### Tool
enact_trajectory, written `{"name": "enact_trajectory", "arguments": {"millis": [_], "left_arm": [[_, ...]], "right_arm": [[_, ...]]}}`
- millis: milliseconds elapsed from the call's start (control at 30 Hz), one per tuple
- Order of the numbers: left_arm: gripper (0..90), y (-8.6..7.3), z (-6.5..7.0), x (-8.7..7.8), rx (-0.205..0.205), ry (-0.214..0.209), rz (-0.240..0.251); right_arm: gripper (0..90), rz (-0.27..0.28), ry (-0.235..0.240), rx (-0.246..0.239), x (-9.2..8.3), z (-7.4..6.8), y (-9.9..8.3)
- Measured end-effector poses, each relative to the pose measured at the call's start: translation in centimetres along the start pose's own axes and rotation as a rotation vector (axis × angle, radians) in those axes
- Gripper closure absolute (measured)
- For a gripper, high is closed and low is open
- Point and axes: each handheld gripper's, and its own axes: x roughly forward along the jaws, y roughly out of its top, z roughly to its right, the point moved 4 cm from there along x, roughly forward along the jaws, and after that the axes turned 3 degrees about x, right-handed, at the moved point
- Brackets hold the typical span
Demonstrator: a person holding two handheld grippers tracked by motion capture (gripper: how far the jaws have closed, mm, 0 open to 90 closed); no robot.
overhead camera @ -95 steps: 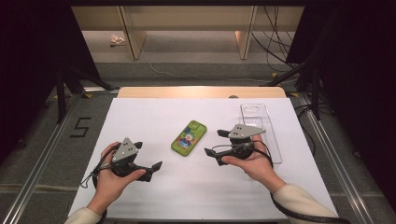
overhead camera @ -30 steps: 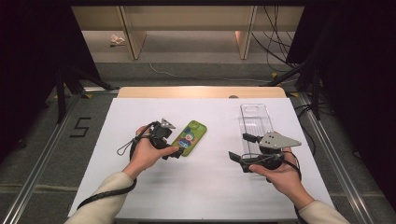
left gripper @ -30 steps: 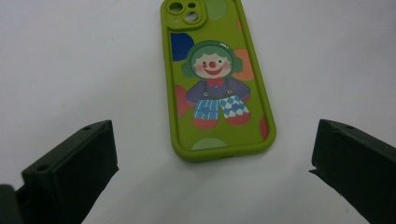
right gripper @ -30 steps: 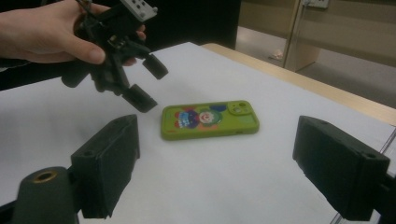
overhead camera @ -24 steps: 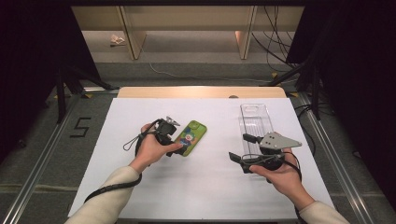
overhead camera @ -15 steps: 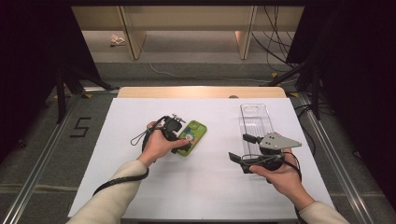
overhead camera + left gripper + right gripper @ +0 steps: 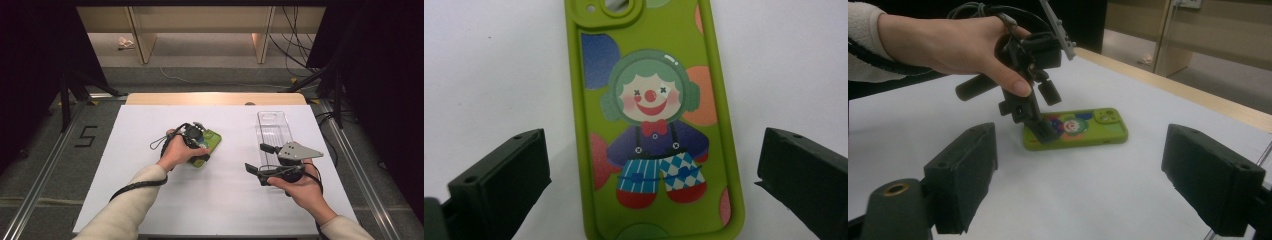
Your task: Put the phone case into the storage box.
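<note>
A green phone case [image 7: 209, 141] with a clown picture lies flat on the white table [image 7: 150, 125], left of the middle. My left gripper [image 7: 198, 148] points down over it. In the left gripper view the case [image 7: 651, 120] lies between the open jaws of my left gripper [image 7: 653, 137], and both pads stand clear of its long edges. My right gripper [image 7: 257, 158] hovers at the right, open, with nothing between its jaws. The right gripper view looks past my right gripper [image 7: 1080, 150] at the case [image 7: 1083, 129] and the left gripper [image 7: 1033, 120] above its near end.
A clear plastic tray [image 7: 274, 131] lies lengthwise on the table's right side, just beyond my right gripper. The table's wooden far edge [image 7: 215, 98] runs across the back. Cables and stand legs lie on the floor around the table.
My left hand has moved right and a little down, from beside the phone case to over it, jaws now straddling it. The right hand has stayed put over the last second.
</note>
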Motion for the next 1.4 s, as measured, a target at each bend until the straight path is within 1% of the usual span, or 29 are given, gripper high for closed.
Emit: {"name": "enact_trajectory", "arguments": {"millis": [67, 133, 267, 467, 500, 667, 700, 833, 933, 1167, 1400], "left_arm": [[0.0, 0.0, -0.2, 0.3, 0.008, 0.008, -0.018], [0.0, 0.0, -0.3, 0.5, 0.004, 0.007, -0.027], [0.2, 0.0, -0.4, 0.7, -0.006, 0.005, -0.037], [0.7, 0.0, -0.3, 1.0, -0.006, 0.004, -0.050], [0.7, 0.0, -0.3, 1.1, 0.001, 0.003, -0.062], [0.8, 0.1, -0.1, 1.3, 0.010, 0.004, -0.080], [0.8, 0.1, -0.1, 1.4, 0.014, 0.002, -0.092], [1.1, 0.2, -0.1, 1.5, 0.017, 0.005, -0.100], [1.2, 0.3, -0.1, 1.6, 0.022, -0.002, -0.107], [1.6, 0.4, -0.2, 1.7, 0.021, -0.016, -0.124], [1.5, 0.6, -0.3, 1.7, 0.036, -0.025, -0.150]], "right_arm": [[15.8, 0.002, 0.001, 0.001, 0.0, 0.0, 0.0], [15.9, 0.003, 0.001, 0.001, 0.0, 0.0, 0.0], [15.8, 0.001, 0.002, 0.000, 0.0, 0.0, 0.0], [15.8, 0.001, 0.003, 0.001, 0.0, 0.0, 0.0], [15.8, 0.001, 0.005, 0.002, 0.0, 0.0, 0.0], [15.9, -0.002, 0.005, 0.002, 0.1, 0.0, -0.1], [15.9, -0.002, 0.007, 0.002, 0.1, 0.0, -0.1], [15.9, -0.002, 0.006, 0.002, 0.1, 0.0, -0.1], [15.8, -0.003, 0.005, 0.002, 0.1, 0.0, -0.1], [15.8, -0.006, 0.010, 0.003, 0.2, 0.0, -0.1], [15.8, -0.017, 0.011, 0.003, 0.2, -0.1, -0.2]]}}
